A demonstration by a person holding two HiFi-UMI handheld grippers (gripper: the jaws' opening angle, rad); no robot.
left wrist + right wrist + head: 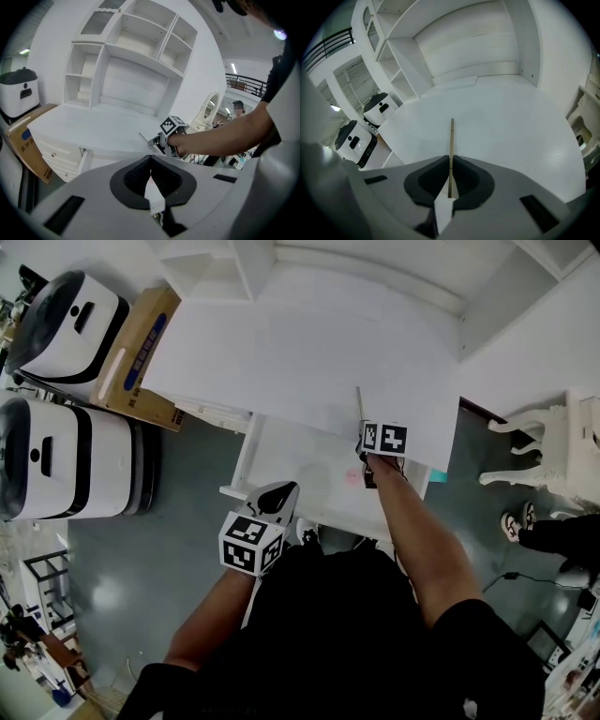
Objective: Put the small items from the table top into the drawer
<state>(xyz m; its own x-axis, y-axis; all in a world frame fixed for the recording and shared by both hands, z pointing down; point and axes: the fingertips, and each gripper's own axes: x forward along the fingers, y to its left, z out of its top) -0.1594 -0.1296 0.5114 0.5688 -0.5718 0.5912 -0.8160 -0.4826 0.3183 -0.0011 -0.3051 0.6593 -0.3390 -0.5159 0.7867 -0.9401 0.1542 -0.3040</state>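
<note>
The fingers (429,180) of the right gripper (450,161) are pressed together on a thin tan stick (451,138), which runs straight out from between them and ends in the air above the table top (501,126); no view shows whether its far end touches that surface. In the head view this gripper (377,454) sits at the front edge of the table top (309,343), towards its right end, and the stick (359,404) points away from the person across the white surface. The left gripper (150,161) has its fingers (136,176) closed against each other with nothing held. It hangs (274,502) in front of and below the table top, well apart from the stick. Just under the table top's front edge the drawer (291,460) stands pulled out, and a small pink thing (354,477), too blurred to name, lies inside it. A white shelf unit (136,47) rises from the back of the table top. Left of the table top a cardboard box (141,352) leans beside two white machines (67,320), and to its right is a white chair (553,451).
</note>
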